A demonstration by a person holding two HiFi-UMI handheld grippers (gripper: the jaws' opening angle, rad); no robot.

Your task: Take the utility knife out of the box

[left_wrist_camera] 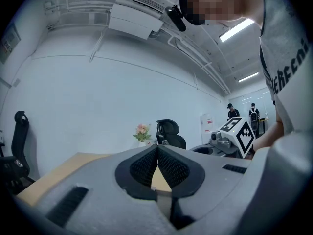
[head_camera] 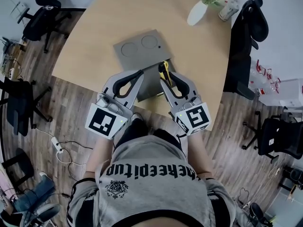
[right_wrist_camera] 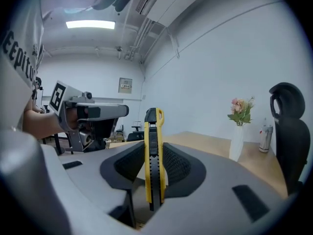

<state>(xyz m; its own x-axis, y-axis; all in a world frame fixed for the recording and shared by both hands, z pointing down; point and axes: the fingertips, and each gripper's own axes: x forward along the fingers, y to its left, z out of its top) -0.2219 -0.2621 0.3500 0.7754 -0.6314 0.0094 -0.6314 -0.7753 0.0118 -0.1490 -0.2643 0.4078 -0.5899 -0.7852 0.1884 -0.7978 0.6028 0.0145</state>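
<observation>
A grey box (head_camera: 152, 86) lies open on the wooden table (head_camera: 94, 41), its flat lid (head_camera: 139, 45) folded back on the far side. My right gripper (head_camera: 164, 77) is shut on a yellow and black utility knife (head_camera: 164, 70), held above the box's near right part. In the right gripper view the utility knife (right_wrist_camera: 153, 151) stands upright between the pads, its tip rising past the right gripper (right_wrist_camera: 154, 148). My left gripper (head_camera: 140, 73) hovers over the box's left side. In its own view the left gripper (left_wrist_camera: 157, 149) has its pads meeting, with nothing between them.
A white vase with pink flowers (head_camera: 196, 13) and a can (head_camera: 227, 8) stand at the table's far right corner. Black office chairs (head_camera: 248, 32) (head_camera: 40, 18) flank the table. The table's near edge runs just under both grippers. Two people (left_wrist_camera: 242, 112) stand far off.
</observation>
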